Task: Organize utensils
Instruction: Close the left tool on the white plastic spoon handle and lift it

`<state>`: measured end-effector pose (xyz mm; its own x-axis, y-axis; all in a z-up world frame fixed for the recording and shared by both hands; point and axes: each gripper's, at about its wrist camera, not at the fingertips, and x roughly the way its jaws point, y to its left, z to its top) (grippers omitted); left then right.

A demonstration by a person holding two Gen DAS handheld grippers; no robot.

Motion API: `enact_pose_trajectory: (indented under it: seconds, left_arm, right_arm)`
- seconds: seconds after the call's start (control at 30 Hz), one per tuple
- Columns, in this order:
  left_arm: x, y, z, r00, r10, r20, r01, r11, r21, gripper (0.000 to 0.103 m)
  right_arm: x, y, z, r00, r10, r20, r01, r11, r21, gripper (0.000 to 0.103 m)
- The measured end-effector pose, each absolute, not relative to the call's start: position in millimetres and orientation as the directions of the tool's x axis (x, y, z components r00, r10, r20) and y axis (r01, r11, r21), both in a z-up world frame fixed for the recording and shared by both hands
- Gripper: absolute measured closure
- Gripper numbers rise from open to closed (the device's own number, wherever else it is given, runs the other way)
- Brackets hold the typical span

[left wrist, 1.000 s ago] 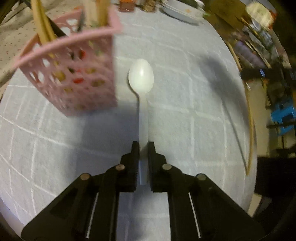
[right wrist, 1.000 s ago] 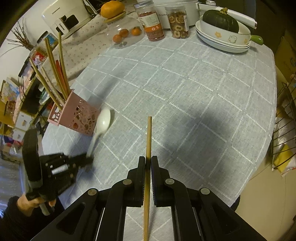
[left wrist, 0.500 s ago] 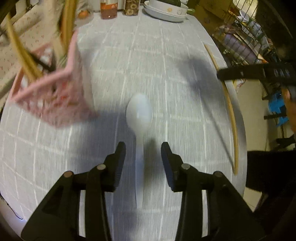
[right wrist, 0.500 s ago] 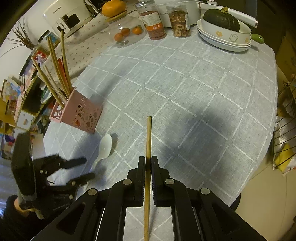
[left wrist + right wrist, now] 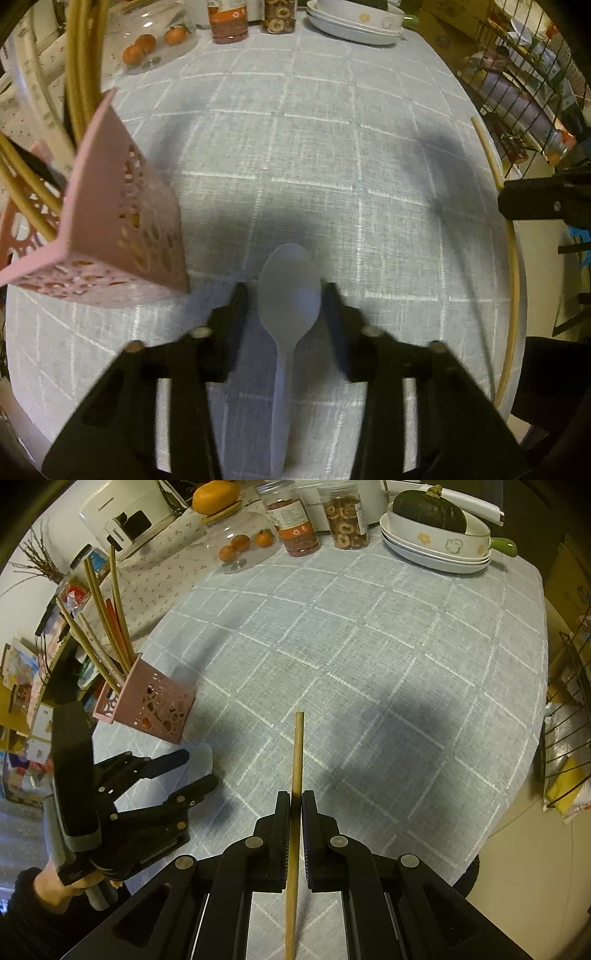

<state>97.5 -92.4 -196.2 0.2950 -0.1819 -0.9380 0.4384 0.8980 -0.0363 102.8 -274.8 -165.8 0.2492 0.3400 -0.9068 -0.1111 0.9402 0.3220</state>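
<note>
The left gripper (image 5: 286,291) jaws, closing, straddle a smooth white plastic spoon (image 5: 288,295) lying flat on the checked cloth worktop (image 5: 332,147); the right gripper (image 5: 294,801) clamps a slim wooden chopstick (image 5: 296,753).

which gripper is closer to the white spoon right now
Left. The left gripper straddles the white spoon lying on the tablecloth, jaws closing either side of its bowl, not gripping. The right gripper is off to the side, clamped on a chopstick.

Checked-cloth table (image 5: 388,657) under spoon (image 5: 288,295), pink holder (image 5: 155,709)
</note>
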Motion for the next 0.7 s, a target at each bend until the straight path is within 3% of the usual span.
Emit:
enact_pose_trajectory:
  seconds: [0.17, 0.53, 0.6, 0.67, 0.7]
  left_arm:
    - [89.5, -94.2, -189.3, 0.304, -0.201, -0.931, 0.440, 0.897, -0.050, 0.066]
    - [54.2, -64.9, -114.9, 0.443, -0.323, -0.837, 0.451, 0.886, -0.103, 0.066]
    - [52.4, -60.5, -111.3, 0.452, -0.335, -0.827, 0.455, 0.884, -0.109, 0.066]
    - [52.5, -58.5, -110.2, 0.456, -0.338, -0.824, 0.453, 0.884, -0.112, 0.066]
    - [53.5, -58.0, -111.3, 0.454, -0.339, -0.824, 0.451, 0.885, -0.116, 0.066]
  right_arm:
    - [95.5, -271.8, -158.3, 0.269, 0.332, -0.904, -0.109, 0.943, 0.314, 0.097]
    - [89.0, -260.0, -140.7, 0.310, 0.334, -0.890, -0.144, 0.942, 0.303, 0.095]
    - [96.0, -258.6, -148.5, 0.295, 0.322, -0.900, -0.126, 0.946, 0.297, 0.082]
    - [103.0, -254.9, -159.0, 0.274, 0.306, -0.912, -0.113, 0.952, 0.286, 0.064]
    - [107.6, -253.1, -166.4, 0.263, 0.294, -0.919, -0.105, 0.955, 0.276, 0.062]
